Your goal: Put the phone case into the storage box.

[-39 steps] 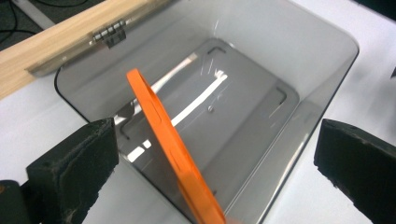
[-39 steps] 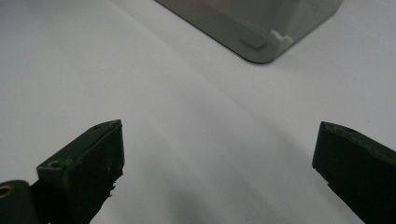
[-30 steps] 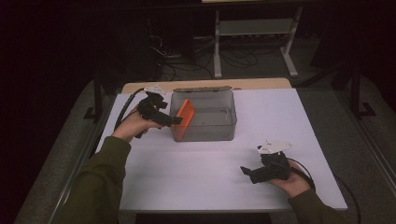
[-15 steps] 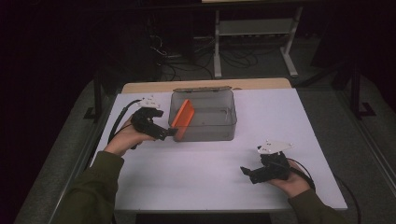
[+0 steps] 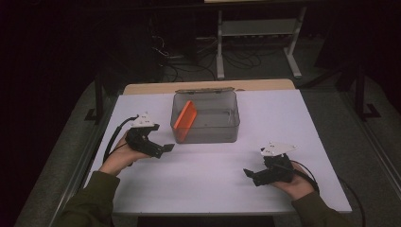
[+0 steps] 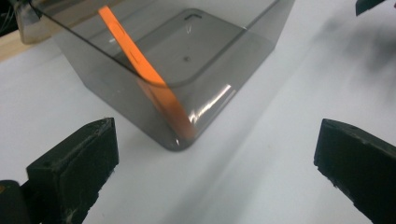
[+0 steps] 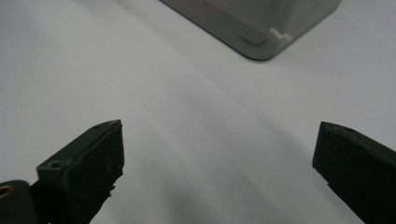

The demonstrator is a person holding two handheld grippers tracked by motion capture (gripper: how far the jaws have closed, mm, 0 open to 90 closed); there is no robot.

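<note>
A flat orange slab (image 5: 185, 116) leans upright against the left wall inside a clear grey plastic box (image 5: 222, 132) at the middle of the white table. In the left gripper view the orange slab (image 6: 142, 70) stands behind the box wall (image 6: 219, 88). My left gripper (image 5: 163, 148) sits open on the table, left of the box's near left corner, nothing between its jaws. At the near right my right gripper (image 5: 250, 176) rests open and empty, and the box corner (image 7: 261, 44) lies ahead of it.
The white table top (image 5: 208, 170) ends in a wooden strip (image 5: 151, 88) at the back. A metal shelf stand (image 5: 257, 33) and cables stand on the dark floor behind. Dark rails run along both table sides.
My left gripper has let go of the orange slab and pulled back left and nearer, now open. The slab stays leaning inside the box. My right gripper has not moved.
</note>
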